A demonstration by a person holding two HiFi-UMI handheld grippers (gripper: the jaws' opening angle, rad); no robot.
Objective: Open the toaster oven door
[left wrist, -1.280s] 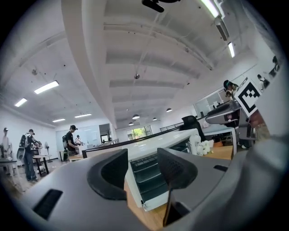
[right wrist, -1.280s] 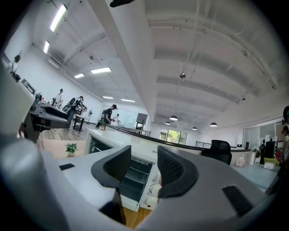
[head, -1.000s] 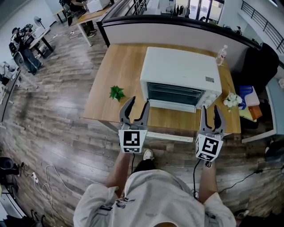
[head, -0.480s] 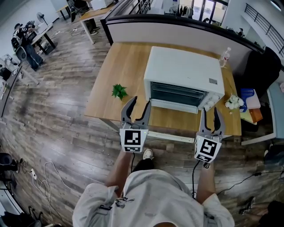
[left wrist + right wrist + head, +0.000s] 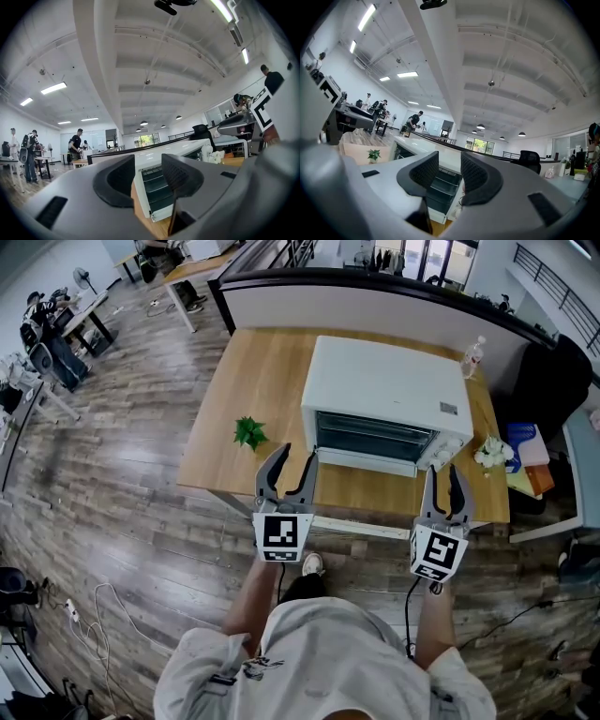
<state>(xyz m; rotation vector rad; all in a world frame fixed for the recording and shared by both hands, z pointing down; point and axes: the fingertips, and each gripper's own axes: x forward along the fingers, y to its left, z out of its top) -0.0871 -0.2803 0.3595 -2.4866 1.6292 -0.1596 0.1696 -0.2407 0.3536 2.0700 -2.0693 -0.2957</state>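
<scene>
We look steeply down at a wooden table (image 5: 246,381) with a white oven (image 5: 386,390) on its right half, front turned toward us. Its door (image 5: 373,437), a dark glass pane in a white frame, is shut.

Both grippers are held level at the near table edge, apart from the oven and touching nothing. The left gripper (image 5: 294,457) faces the door's left end. Its jaws are spread, have just been closing a little, and hold nothing; only the oven shows beyond the gap. The right gripper (image 5: 443,472) faces the knobs (image 5: 441,456) at the front's right end. Its jaws are also apart, somewhat narrower, have just been closing, and are empty.

We judge the door to be rigid metal and glass on a stiff hinge, with the pane smooth and likely slippery. The place to take hold would be a handle along one long edge, never the glass, though we cannot make the handle out from here. The oven looks light enough to slide if pulled hard, so a steady, gentle pull seems wise
</scene>
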